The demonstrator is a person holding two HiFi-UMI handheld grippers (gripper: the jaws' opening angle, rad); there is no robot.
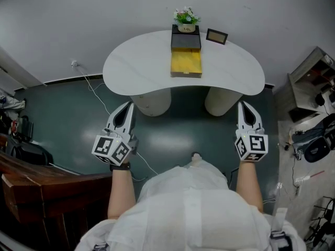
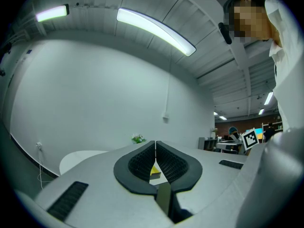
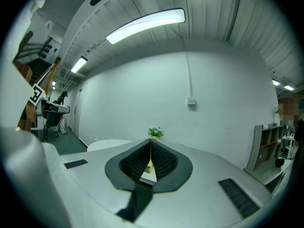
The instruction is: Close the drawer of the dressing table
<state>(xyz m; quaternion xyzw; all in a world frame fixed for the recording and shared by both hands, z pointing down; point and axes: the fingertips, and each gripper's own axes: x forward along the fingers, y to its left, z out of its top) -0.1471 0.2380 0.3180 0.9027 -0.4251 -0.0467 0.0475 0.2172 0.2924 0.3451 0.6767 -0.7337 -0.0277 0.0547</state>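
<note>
Approach stage: the left gripper [image 1: 127, 109] and right gripper [image 1: 244, 109] are held closed, empty; the open yellow drawer [image 1: 186, 63] is yet to be reached and pushed.

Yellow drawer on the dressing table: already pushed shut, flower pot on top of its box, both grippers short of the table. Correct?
No: the head view shows the yellow drawer pulled out, open. The flower pot does sit on its box, and the left gripper and right gripper are short of the table.

white wall [image 1: 104, 14], dark green floor [image 1: 73, 114]
</note>
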